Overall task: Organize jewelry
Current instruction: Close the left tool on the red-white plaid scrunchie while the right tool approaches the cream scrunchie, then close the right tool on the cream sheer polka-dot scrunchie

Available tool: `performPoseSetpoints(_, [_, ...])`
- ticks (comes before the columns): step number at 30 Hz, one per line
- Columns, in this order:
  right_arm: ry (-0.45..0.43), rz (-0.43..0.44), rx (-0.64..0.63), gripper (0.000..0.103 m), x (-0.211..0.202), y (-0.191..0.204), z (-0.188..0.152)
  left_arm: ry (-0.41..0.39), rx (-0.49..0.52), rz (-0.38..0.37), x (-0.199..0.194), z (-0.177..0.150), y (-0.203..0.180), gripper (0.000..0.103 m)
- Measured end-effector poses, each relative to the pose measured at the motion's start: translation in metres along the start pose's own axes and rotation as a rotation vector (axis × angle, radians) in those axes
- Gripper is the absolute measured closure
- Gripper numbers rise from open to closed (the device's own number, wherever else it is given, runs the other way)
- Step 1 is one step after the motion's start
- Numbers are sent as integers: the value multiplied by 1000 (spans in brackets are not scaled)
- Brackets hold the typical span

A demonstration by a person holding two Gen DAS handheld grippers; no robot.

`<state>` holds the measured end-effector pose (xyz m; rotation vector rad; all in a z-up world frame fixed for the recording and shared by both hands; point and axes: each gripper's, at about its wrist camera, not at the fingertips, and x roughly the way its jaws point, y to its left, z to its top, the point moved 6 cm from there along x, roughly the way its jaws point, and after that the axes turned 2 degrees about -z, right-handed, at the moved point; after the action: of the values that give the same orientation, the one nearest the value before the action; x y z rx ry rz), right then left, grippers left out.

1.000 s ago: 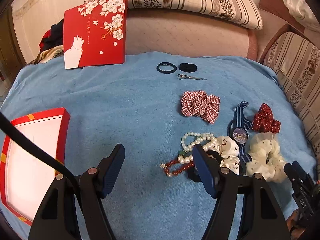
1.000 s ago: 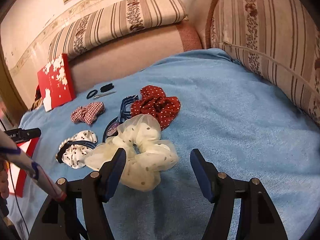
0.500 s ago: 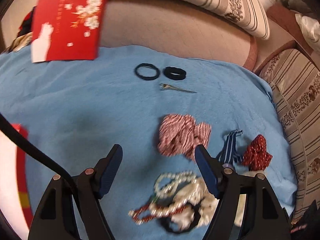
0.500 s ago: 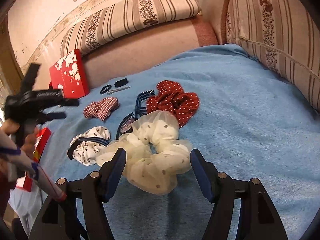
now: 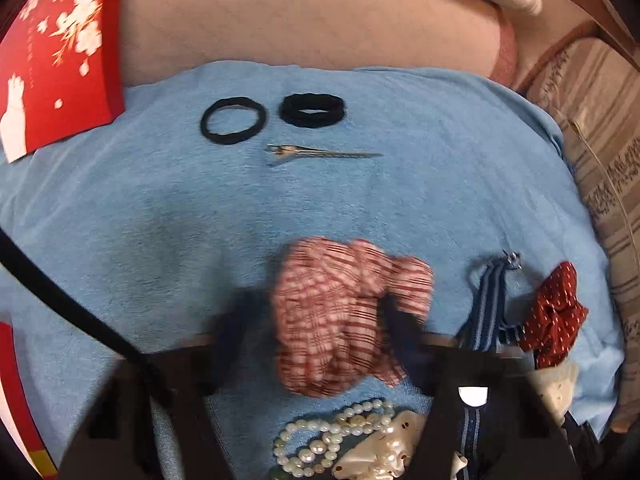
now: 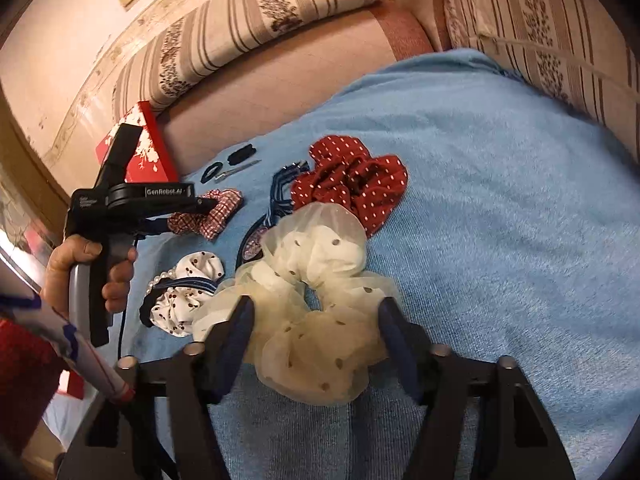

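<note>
My left gripper (image 5: 320, 332) is open, with its blurred fingers on either side of the red checked scrunchie (image 5: 340, 320) on the blue towel (image 5: 160, 208). It also shows in the right wrist view (image 6: 200, 208) over that scrunchie (image 6: 212, 216). My right gripper (image 6: 316, 336) is open, its fingers flanking the cream dotted scrunchie (image 6: 316, 304). Pearl beads (image 5: 320, 440) lie below the left gripper. A red dotted scrunchie (image 6: 352, 184), a striped watch (image 5: 488, 304) and a white cherry scrunchie (image 6: 184, 292) lie nearby.
Two black hair ties (image 5: 234, 120) (image 5: 312, 110) and a metal clip (image 5: 320, 153) lie at the far edge. A red box lid (image 5: 52, 52) leans on the sofa back. The red box's rim (image 5: 12, 392) is at left. Striped cushions (image 6: 560, 40) border the right.
My left gripper has moved forward and down over the beads to straddle the checked scrunchie. My right gripper has edged closer around the cream scrunchie.
</note>
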<state>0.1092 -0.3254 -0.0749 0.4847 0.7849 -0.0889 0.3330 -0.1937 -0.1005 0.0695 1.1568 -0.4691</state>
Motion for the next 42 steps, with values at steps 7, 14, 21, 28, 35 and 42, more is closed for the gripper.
performPoseSetpoints(7, [14,-3,-9,62,2,3,-1,-10,1,-16,-12,-7,-6,94])
performPoseSetpoints(14, [1,-13,16,42,-1,-3,-1,-29,5,-7,-22,0,-4,71])
performPoseSetpoints(21, [5,-25,21,36,3,-6,0,-10,-37,-1,-9,4,11,50])
performPoseSetpoints(28, [10,-49,2,36,8,-5,1,0,34,4,-3,-2,6,86])
performPoseSetpoints(35, [-12,-52,-22,86,0,-1,4,-43,26,-5,-37,-10,0,95])
performPoseSetpoints(42, [-61,-69,-54,91,-16,5,4,-163,58,-4,-124,-31,-4,95])
